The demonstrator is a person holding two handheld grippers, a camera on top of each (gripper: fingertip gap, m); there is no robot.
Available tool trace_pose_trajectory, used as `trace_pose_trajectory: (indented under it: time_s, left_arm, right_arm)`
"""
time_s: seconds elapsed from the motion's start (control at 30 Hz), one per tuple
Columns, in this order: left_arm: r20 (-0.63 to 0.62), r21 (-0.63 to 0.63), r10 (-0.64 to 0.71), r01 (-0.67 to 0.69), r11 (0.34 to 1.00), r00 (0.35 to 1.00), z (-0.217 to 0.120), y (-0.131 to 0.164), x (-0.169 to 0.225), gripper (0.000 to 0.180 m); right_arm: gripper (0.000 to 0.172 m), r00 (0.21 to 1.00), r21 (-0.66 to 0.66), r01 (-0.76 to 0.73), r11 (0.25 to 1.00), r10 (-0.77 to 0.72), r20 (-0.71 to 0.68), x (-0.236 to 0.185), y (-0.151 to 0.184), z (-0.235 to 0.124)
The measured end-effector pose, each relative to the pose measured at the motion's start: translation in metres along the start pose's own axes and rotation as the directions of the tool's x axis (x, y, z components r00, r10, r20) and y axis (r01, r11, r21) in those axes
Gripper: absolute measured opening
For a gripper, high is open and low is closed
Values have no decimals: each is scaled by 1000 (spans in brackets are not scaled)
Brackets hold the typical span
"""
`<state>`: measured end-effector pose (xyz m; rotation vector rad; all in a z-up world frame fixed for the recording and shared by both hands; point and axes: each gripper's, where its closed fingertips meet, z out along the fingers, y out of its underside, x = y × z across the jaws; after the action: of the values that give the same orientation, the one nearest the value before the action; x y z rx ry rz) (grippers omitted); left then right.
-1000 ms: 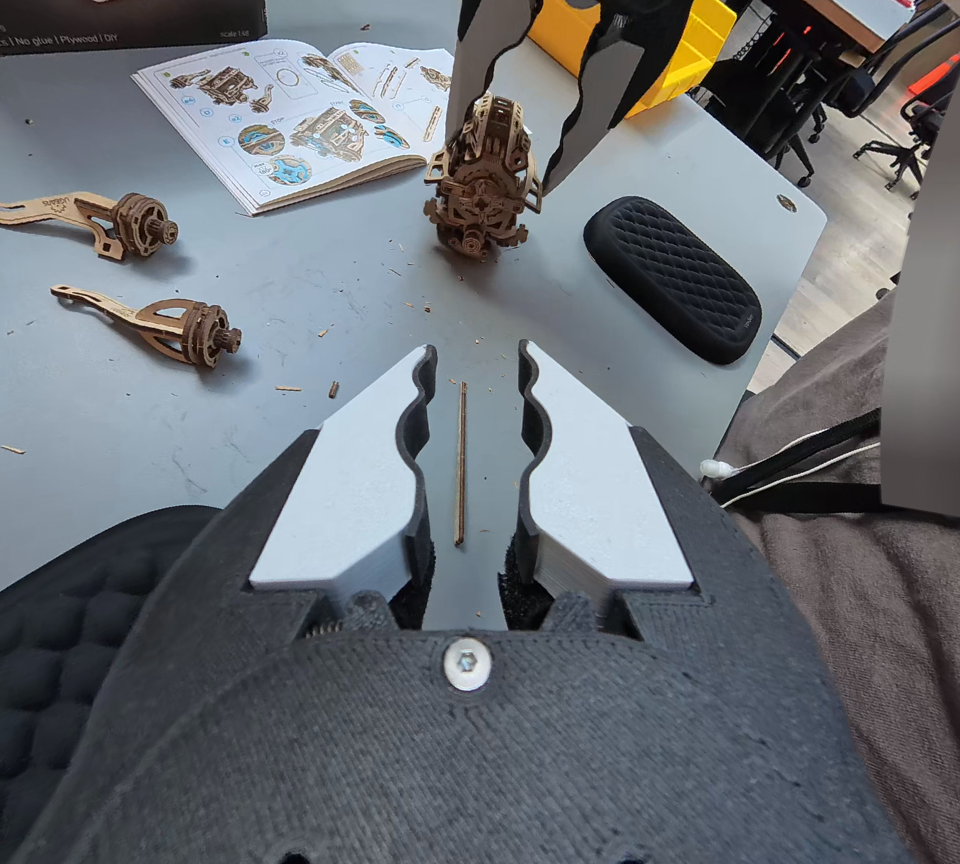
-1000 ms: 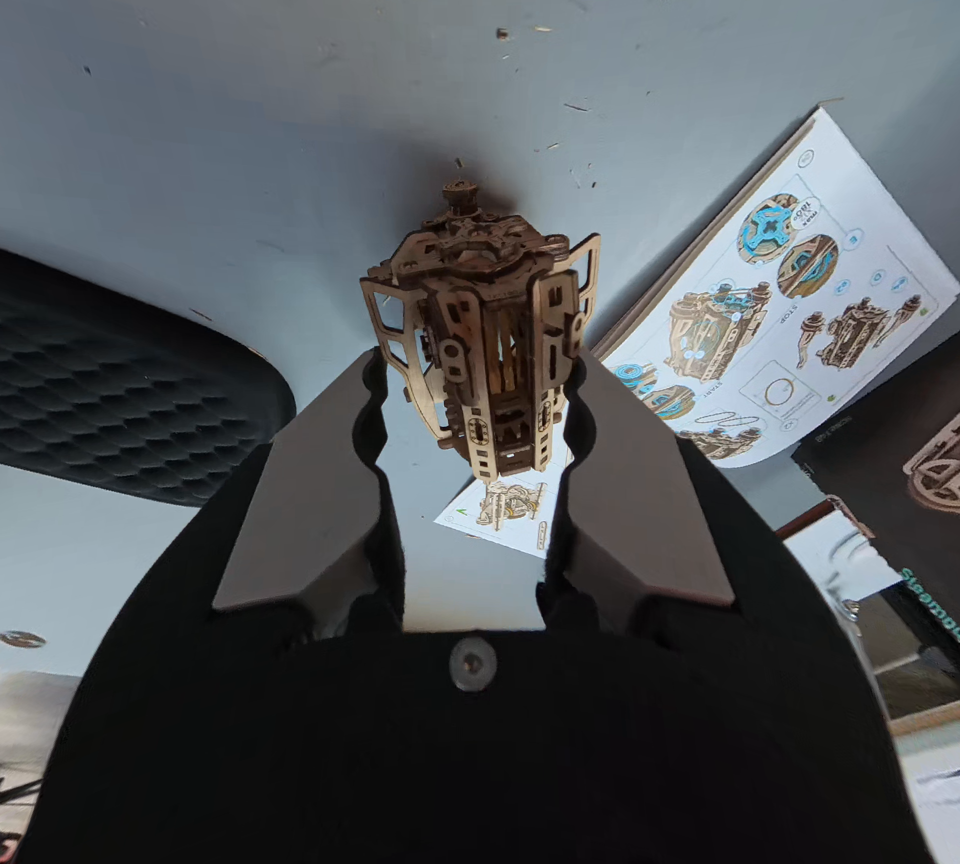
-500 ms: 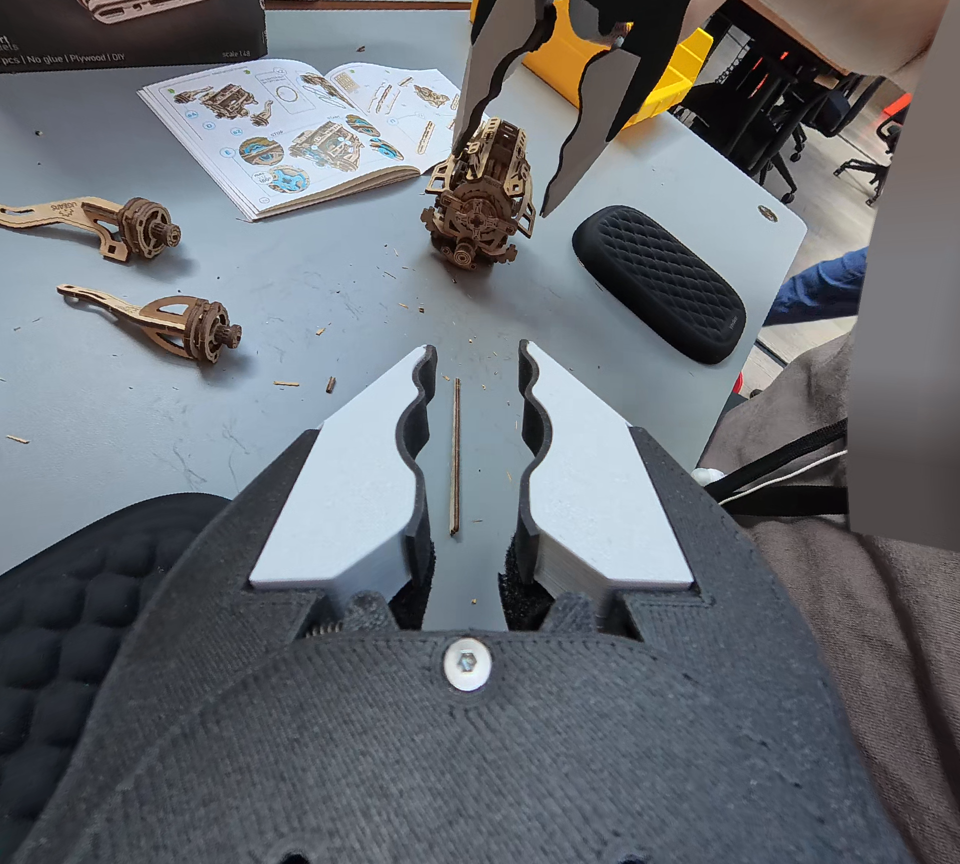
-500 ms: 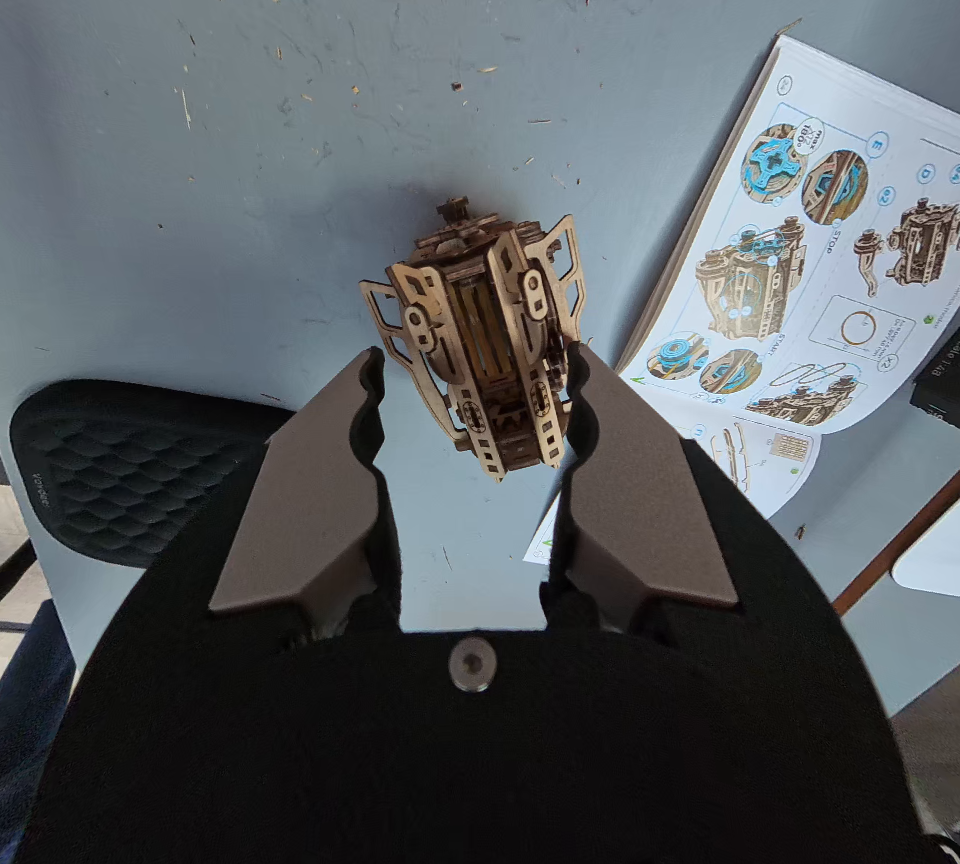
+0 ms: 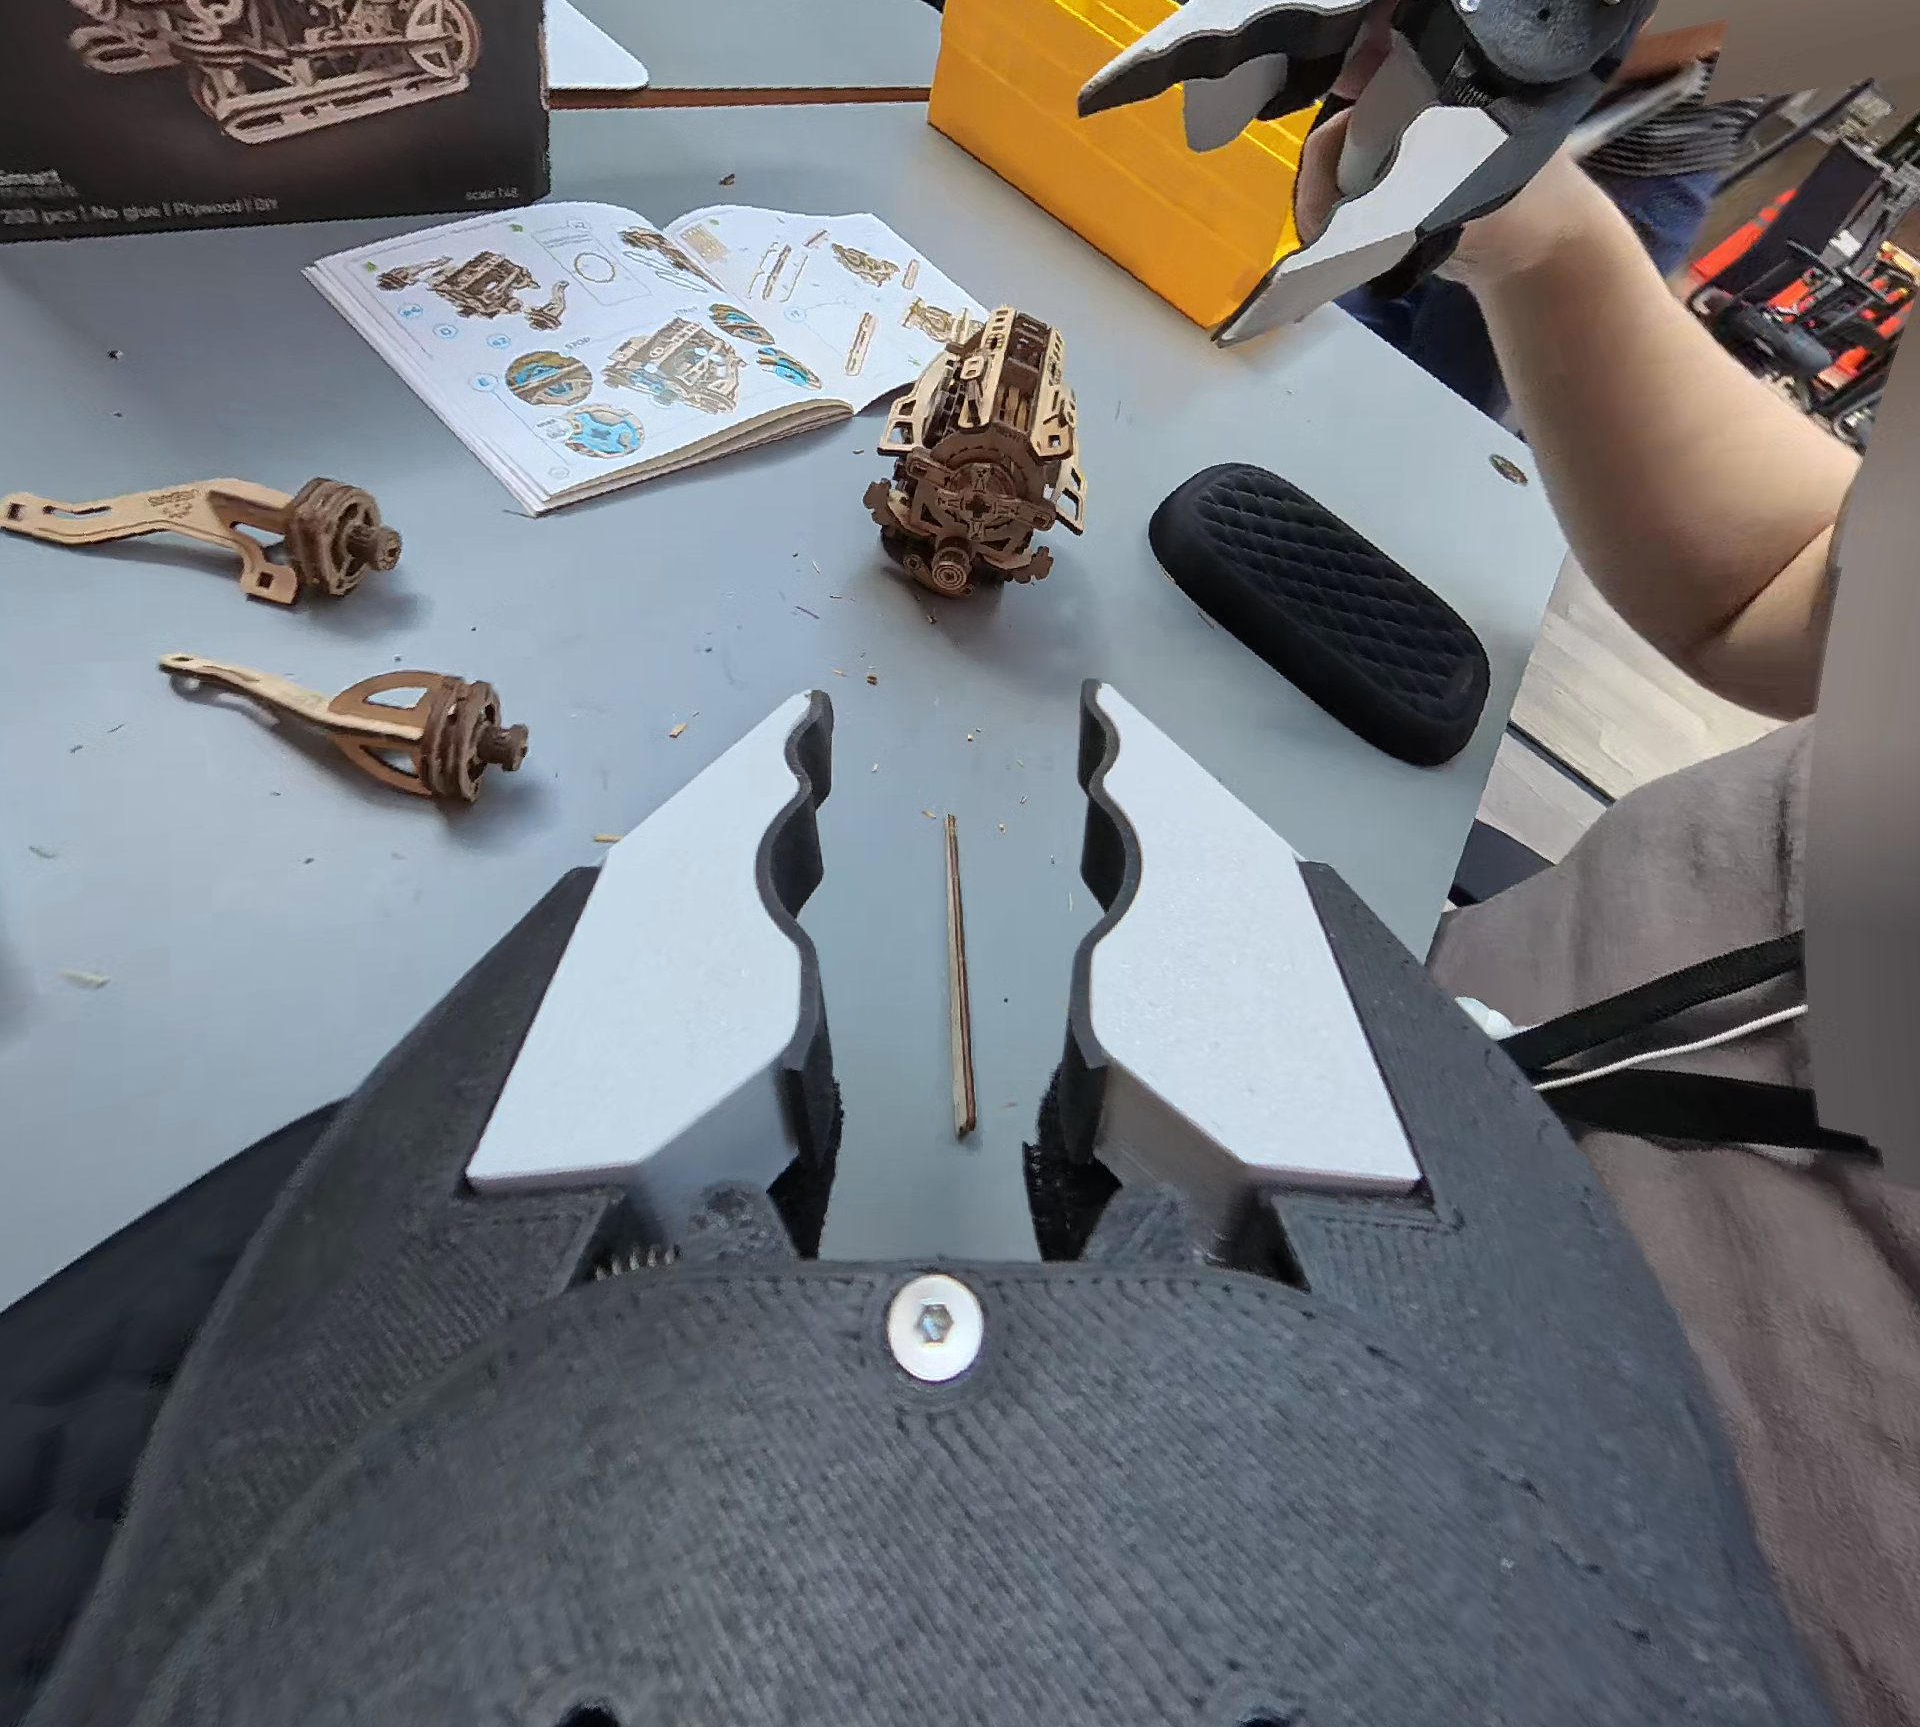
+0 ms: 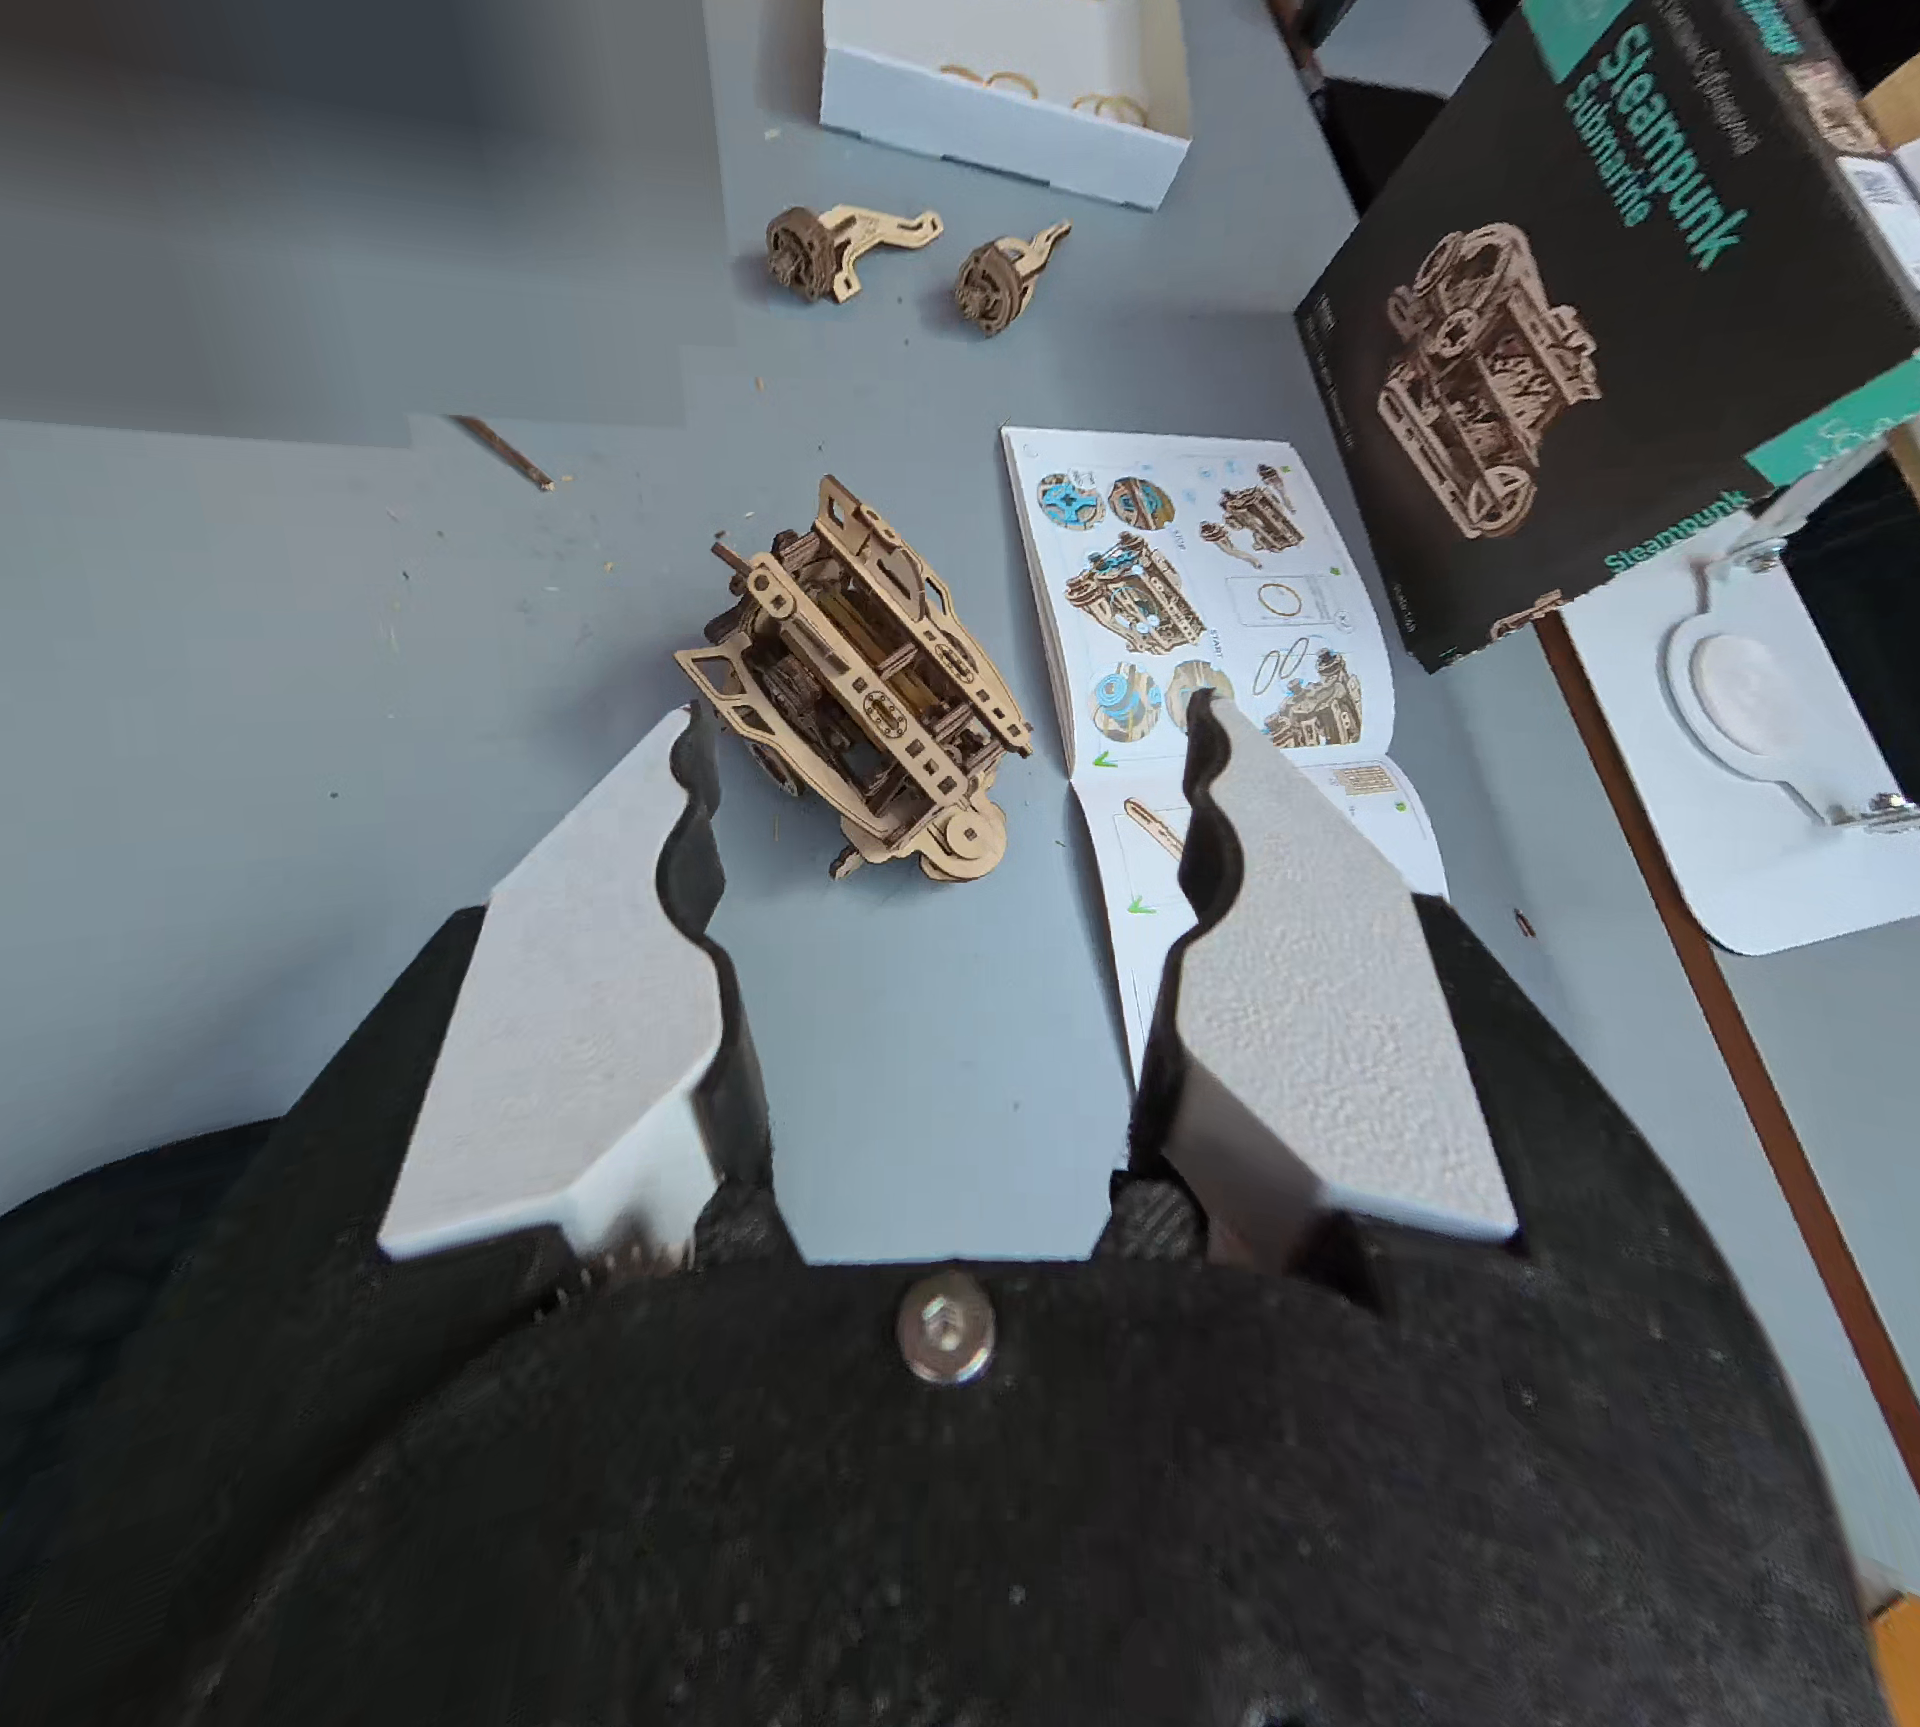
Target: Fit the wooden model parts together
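The wooden model body (image 5: 977,472) lies on its side on the grey table (image 5: 623,638), next to the open booklet. It also shows in the right wrist view (image 6: 862,690). My right gripper (image 6: 943,711) is open and empty, raised above the model; the left wrist view shows it high at the right (image 5: 1155,221). My left gripper (image 5: 954,698) is open and low over the table. A thin wooden stick (image 5: 956,971) lies on the table between its fingers, touched by neither. Two wooden arm parts with wheels (image 5: 312,524) (image 5: 416,727) lie to the left.
An open instruction booklet (image 5: 644,337) and the dark kit box (image 5: 260,4) lie at the back. A yellow bin (image 5: 1091,119) stands behind, a black pad (image 5: 1320,607) at the table's right edge. A white box of rubber bands (image 6: 997,4) is farther off.
My right gripper opened wider and rose up and away from the model, which now lies on the table. My left gripper's jaws opened wider around the stick.
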<state>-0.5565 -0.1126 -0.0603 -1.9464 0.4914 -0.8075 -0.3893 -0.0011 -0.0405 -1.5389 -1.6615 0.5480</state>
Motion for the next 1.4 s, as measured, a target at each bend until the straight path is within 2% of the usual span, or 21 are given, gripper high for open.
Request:
trace_pose_trajectory:
  time_s: [0.1,0.2,0.33,0.5,0.6,0.73,1.0,1.4]
  left_arm:
    - [-53,-10,52,-53,999,997,32,-4,15,68]
    - [-71,-16,79,-80,997,994,72,-7,30,87]
    - [9,-59,161,-160,985,987,118,0,22,95]
    - [55,-114,207,-199,973,977,149,6,14,91]
    - [51,-126,208,-200,972,977,157,8,16,85]
    - [65,-125,221,-212,969,973,160,8,14,74]
    - [52,-84,203,-198,977,978,160,-1,12,69]
    - [-1,-152,281,-278,948,960,158,2,13,67]
  right_arm:
    - [90,998,120,-13,993,19,-52,1,17,-3]
    - [88,996,137,-84,987,80,40,-11,40,9]
    - [85,991,136,-118,984,107,84,-12,53,19]
    - [75,969,119,-220,968,203,141,-7,67,29]
    - [71,942,141,-307,941,280,183,-8,71,34]
    - [61,926,167,-346,923,308,216,-11,73,38]
    - [54,935,198,-322,926,279,219,-17,68,39]
    - [46,959,213,-238,948,194,207,-29,58,37]
